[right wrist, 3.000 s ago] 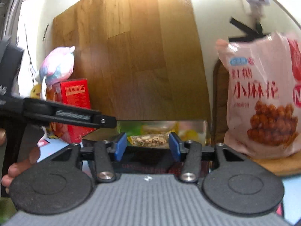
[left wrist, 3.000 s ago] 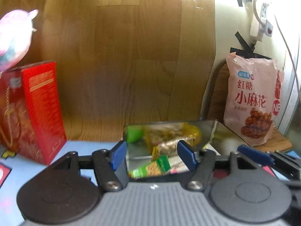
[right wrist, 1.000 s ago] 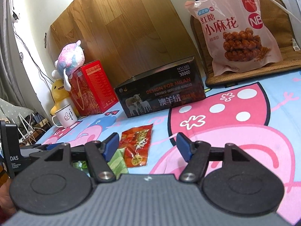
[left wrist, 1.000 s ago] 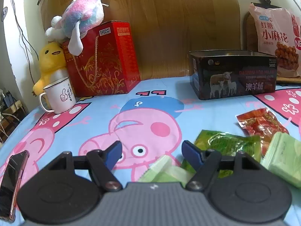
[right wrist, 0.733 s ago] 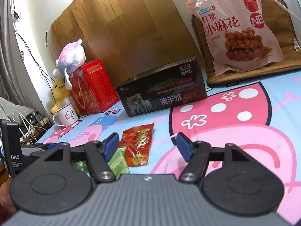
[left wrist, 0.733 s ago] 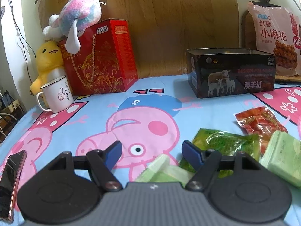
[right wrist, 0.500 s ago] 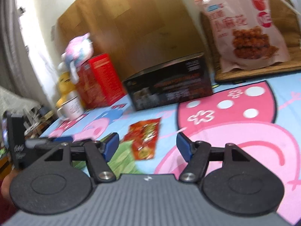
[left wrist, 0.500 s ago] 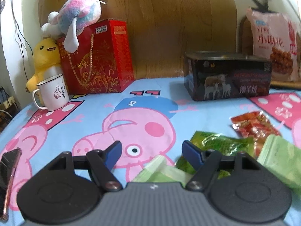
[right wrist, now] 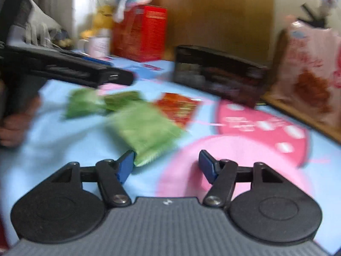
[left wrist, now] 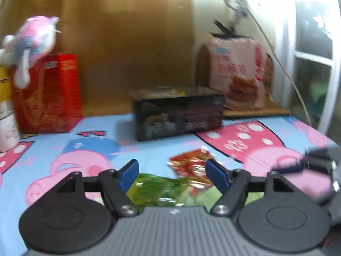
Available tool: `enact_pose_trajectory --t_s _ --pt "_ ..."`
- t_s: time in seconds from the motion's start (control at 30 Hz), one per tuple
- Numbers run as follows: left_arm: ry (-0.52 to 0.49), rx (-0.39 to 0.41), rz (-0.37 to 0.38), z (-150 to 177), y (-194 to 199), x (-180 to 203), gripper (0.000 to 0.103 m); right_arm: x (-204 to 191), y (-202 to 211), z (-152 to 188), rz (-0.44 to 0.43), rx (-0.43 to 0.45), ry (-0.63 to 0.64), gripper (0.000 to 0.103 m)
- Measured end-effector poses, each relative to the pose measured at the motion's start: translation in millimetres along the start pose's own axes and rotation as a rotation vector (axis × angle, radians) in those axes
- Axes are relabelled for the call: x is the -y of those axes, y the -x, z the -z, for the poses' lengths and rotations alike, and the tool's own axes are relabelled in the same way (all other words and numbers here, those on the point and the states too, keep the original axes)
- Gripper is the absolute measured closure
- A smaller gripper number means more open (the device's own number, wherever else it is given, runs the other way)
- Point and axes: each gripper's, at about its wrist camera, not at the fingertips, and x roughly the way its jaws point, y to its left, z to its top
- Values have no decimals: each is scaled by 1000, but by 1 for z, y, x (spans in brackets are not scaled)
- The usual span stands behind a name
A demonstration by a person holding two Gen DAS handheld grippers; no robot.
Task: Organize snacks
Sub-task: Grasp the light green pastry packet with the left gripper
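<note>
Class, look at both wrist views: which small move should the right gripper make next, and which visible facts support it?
Probably ease the right gripper forward and slightly left so its open jaws straddle the pale green packet. Nothing is held yet, that packet lies loose on the sheet just ahead of the left finger, and the dark tin where snacks go stands open beyond it.

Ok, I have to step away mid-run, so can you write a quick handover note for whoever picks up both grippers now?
Left gripper: open, empty, low over the green packet and red packet.
Right gripper: open, empty, its left finger beside the large light-green packet.
Loose on the cartoon sheet: that packet, two more green ones, and the red one.
Dark tin stands behind them, open-topped; some snacks seem to be inside, but blur hides details.
Done: nothing gripped now. Left: the loose packets, probably into the tin.
</note>
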Motion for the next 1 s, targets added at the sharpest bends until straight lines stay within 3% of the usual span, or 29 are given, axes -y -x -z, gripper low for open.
enact_pose_trajectory --t_s 0.1,0.2,0.33,0.4,0.5,0.57,0.63,0.67,0.7,0.77,0.8,0.9,1.0 --pt "30 -84 31 -4 -5 5 31 23 11 -4 66 -25 -25 34" --pt "151 -165 98 -1 -2 -8 31 24 24 -10 -7 -51 33 34" --pt "325 -233 191 12 8 -24 31 14 27 -25 -133 -131 238 34" --pt "346 -260 190 18 8 -20 31 13 19 -32 -188 -160 328 35" --pt "356 -286 154 23 -1 -14 33 16 -4 -40 -238 -179 360 35" --pt "339 -265 131 23 -5 -10 34 16 -21 -40 -275 -183 350 37" --pt "313 -257 110 21 -9 -6 50 14 -36 -36 -319 -193 331 50" --pt "318 -265 133 20 -10 -6 54 16 -36 -38 -358 -176 300 67" --pt "329 -270 149 17 -11 -6 60 15 -34 -39 -393 -178 273 72" --pt "323 -277 138 5 -10 -6 62 6 -26 -35 -406 -159 287 76" --pt "314 -264 145 -4 -9 -8 62 1 -19 -32 -413 -148 308 84" --pt "288 -218 171 -38 -12 -11 62 -3 -4 -39 -441 -108 335 85" --pt "242 -167 163 -73 -23 -13 62 10 -1 -64 -367 -38 286 85"
